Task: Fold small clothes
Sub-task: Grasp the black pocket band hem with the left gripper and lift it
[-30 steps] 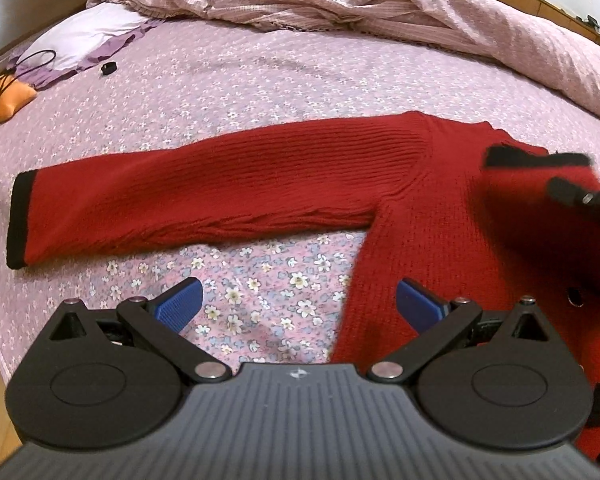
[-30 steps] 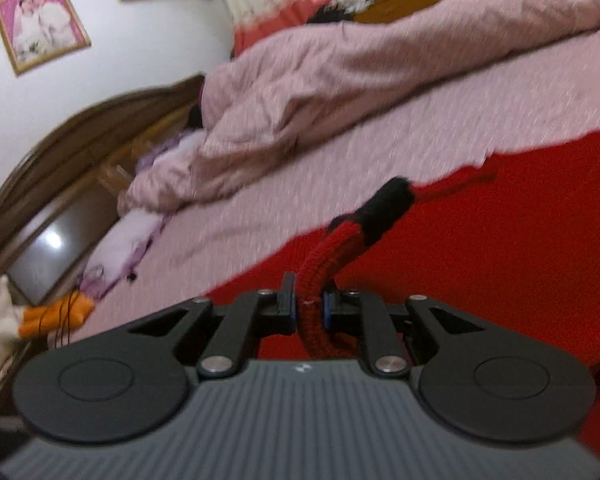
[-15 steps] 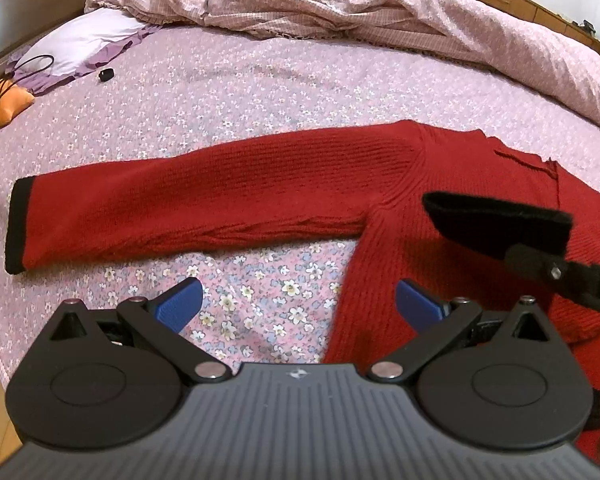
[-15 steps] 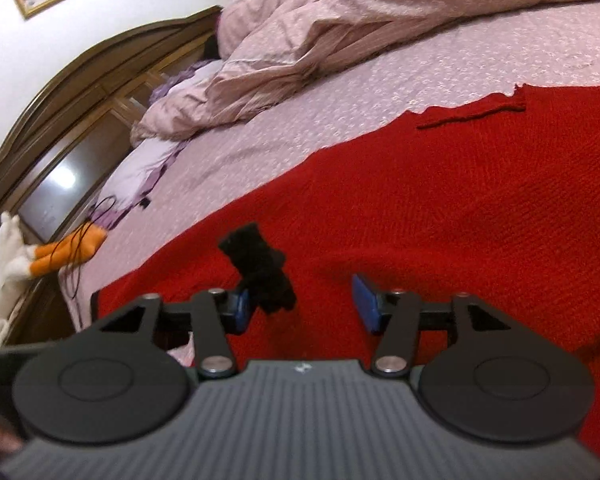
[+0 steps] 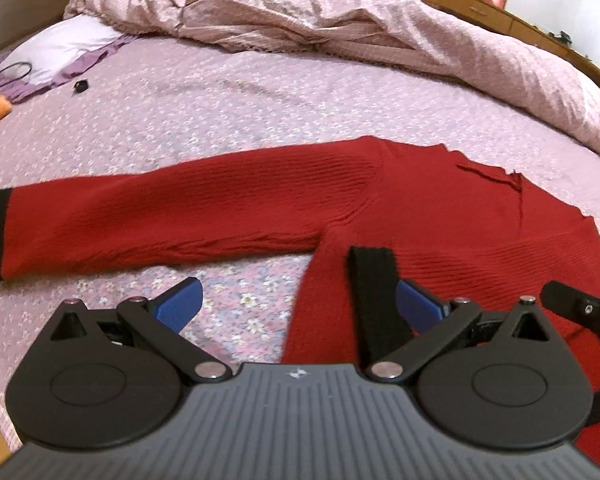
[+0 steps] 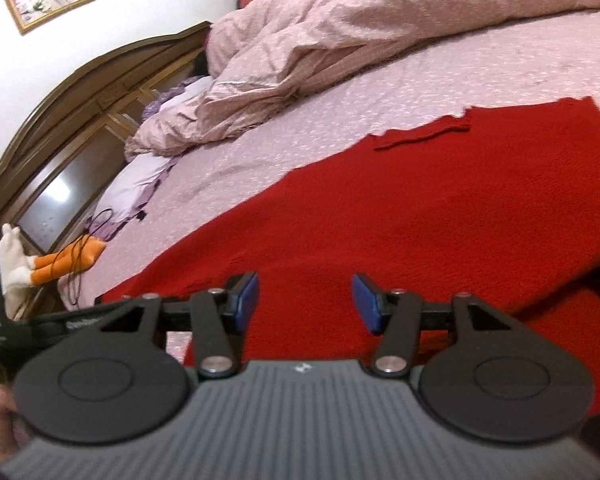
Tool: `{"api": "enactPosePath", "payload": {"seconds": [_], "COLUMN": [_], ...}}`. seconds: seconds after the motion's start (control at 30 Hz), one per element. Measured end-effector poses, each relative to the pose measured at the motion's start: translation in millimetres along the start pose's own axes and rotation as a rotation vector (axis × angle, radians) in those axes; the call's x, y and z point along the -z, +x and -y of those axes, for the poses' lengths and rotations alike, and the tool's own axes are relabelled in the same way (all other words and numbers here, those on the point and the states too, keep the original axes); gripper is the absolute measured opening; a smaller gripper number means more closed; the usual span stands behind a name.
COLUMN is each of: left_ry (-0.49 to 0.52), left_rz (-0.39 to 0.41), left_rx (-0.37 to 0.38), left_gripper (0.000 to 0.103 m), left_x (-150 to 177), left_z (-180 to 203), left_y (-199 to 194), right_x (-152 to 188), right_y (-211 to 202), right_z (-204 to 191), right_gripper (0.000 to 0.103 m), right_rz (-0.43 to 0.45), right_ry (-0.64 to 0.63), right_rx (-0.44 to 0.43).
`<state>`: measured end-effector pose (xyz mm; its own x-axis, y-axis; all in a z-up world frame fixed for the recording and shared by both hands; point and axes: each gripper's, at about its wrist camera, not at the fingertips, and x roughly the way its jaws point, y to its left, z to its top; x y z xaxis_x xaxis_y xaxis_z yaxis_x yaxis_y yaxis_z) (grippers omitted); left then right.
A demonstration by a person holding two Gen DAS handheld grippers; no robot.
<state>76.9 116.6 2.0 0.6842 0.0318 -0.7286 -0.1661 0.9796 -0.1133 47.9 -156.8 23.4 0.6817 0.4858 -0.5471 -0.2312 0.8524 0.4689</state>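
Left gripper (image 5: 298, 300): jaws spread wide, nothing held, hovering over the floral bedsheet (image 5: 228, 96) at the sweater's edge; black cuff (image 5: 374, 280) of the folded-over sleeve just beside the right blue pad.
Right gripper (image 6: 305, 303): jaws wide apart, empty, above the red knit sweater (image 6: 440, 216).
Sweater: flat on bedsheet, other sleeve (image 5: 160, 216) stretched out leftward.
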Motion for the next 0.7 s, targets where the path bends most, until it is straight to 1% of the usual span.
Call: {"api": "enactPosePath", "payload": {"seconds": [0.07, 0.13, 0.23, 0.3, 0.4, 0.5, 0.6, 0.67, 0.7], "left_ry": [0.014, 0.027, 0.071, 0.114, 0.163, 0.14, 0.111, 0.122, 0.131], "left_rz": [-0.002, -0.004, -0.003, -0.004, -0.013, -0.048, -0.075, -0.068, -0.059], "left_rx": [0.004, 0.023, 0.053, 0.071, 0.078, 0.065, 0.075, 0.076, 0.076], "left_gripper": [0.103, 0.103, 0.103, 0.099, 0.095, 0.094, 0.094, 0.094, 0.092], "left_x": [0.0, 0.6, 2.0, 2.3, 1.8, 0.8, 1.1, 2.8, 4.2], "left_z": [5.8, 12.1, 24.1, 34.0, 46.2, 48.8, 47.6, 47.5, 47.7], "left_y": [2.8, 7.2, 15.4, 22.3, 35.6, 52.2, 65.9, 69.8, 70.4], "right_x": [1.0, 2.6, 4.8, 6.4, 8.1, 9.3, 10.4, 10.5, 11.1], "right_y": [-2.7, -4.9, -9.5, -13.4, -19.6, -26.8, -32.9, -35.5, -36.4], "right_z": [6.4, 12.8, 26.4, 36.5, 53.7, 72.4, 87.3, 96.0, 100.3], "right_gripper": [0.056, 0.056, 0.056, 0.056, 0.056, 0.056, 0.056, 0.056, 0.056], "right_rz": [-0.002, -0.005, -0.006, -0.003, 0.01, 0.029, 0.047, 0.055, 0.058], "right_ry": [0.005, 0.015, 0.047, 0.071, 0.113, 0.161, 0.195, 0.214, 0.224], "right_rx": [0.04, 0.079, 0.112, 0.136, 0.179, 0.214, 0.248, 0.268, 0.278]}}
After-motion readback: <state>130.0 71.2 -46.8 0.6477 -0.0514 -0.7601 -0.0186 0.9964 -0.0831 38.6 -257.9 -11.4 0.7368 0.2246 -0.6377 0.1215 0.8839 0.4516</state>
